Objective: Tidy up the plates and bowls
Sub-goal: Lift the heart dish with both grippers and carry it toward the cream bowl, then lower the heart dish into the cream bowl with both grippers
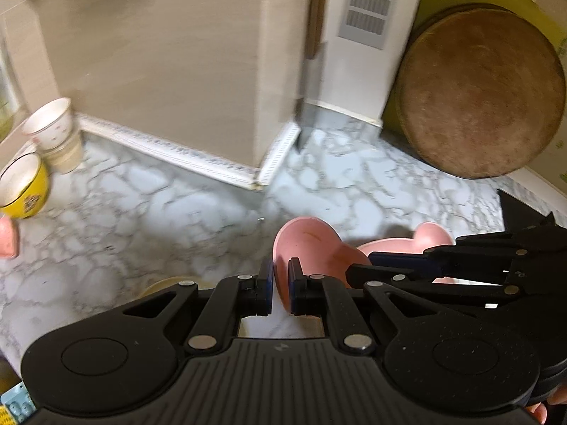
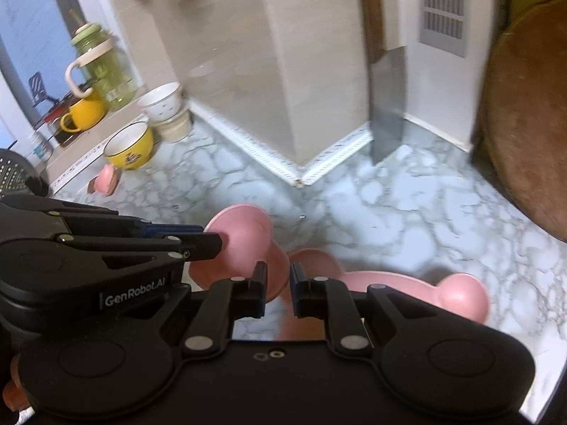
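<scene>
While both tools, the left tool (image 1: 280,285) and the right tool (image 2: 278,292), each stand clamped on the rim of a pink eared plate (image 1: 312,251) carried low in the frame above the marble table (image 1: 177,212), the next move likely calls for setting it down level near the yellow bowl (image 2: 130,148) at left.

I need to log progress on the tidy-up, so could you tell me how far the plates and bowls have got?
Looks done: a white bowl sits stacked on a beige one by the wall, the yellow bowl beside them. In hand: the left gripper and right gripper each pinch the rim of pink dishes held above the marble counter; how many is unclear. Left: setting these down and a small pink item near the yellow bowl.
</scene>
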`<state>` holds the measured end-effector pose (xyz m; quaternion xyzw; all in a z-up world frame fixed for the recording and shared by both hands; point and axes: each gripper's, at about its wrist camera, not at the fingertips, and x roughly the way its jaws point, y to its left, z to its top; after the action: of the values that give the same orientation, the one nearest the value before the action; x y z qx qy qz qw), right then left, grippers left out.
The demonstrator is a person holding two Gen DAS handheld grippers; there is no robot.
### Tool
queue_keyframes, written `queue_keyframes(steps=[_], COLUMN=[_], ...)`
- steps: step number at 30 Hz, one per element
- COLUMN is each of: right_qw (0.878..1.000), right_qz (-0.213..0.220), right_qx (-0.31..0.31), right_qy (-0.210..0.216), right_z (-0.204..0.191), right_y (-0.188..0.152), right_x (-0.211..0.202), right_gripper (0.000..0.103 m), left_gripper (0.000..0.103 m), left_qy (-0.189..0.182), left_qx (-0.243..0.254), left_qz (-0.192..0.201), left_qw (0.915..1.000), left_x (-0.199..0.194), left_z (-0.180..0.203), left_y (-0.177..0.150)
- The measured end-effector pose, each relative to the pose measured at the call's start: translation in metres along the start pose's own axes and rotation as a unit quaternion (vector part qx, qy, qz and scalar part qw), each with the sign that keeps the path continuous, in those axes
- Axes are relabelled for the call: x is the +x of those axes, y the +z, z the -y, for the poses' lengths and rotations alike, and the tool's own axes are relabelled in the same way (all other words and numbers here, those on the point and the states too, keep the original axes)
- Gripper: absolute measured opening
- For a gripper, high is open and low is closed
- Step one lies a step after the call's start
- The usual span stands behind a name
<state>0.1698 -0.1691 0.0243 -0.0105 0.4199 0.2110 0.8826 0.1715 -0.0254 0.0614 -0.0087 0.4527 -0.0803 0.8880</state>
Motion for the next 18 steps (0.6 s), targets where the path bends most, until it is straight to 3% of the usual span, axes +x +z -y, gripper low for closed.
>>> queue_keyframes(steps=[9, 18], right_qw=[0.999, 0.996], right_qz=[-0.026, -0.063], right_qx=[-0.024, -0.041], right_qy=[0.026, 0.038], right_z=[-0.042, -0.068], right_y=[0.006, 0.001], right_x=[0.031, 0.068], right_gripper=[0.013, 0.013], left_gripper=[0.008, 0.008], left_qy=[0.021, 0.017], left_qx=[-0.030, -0.066], left_qz=[-0.012, -0.038], left_qw=[0.9993, 0.9970], left_x=[0.000, 0.017], left_z=[-0.049, -0.089], left_y=[-0.021, -0.041])
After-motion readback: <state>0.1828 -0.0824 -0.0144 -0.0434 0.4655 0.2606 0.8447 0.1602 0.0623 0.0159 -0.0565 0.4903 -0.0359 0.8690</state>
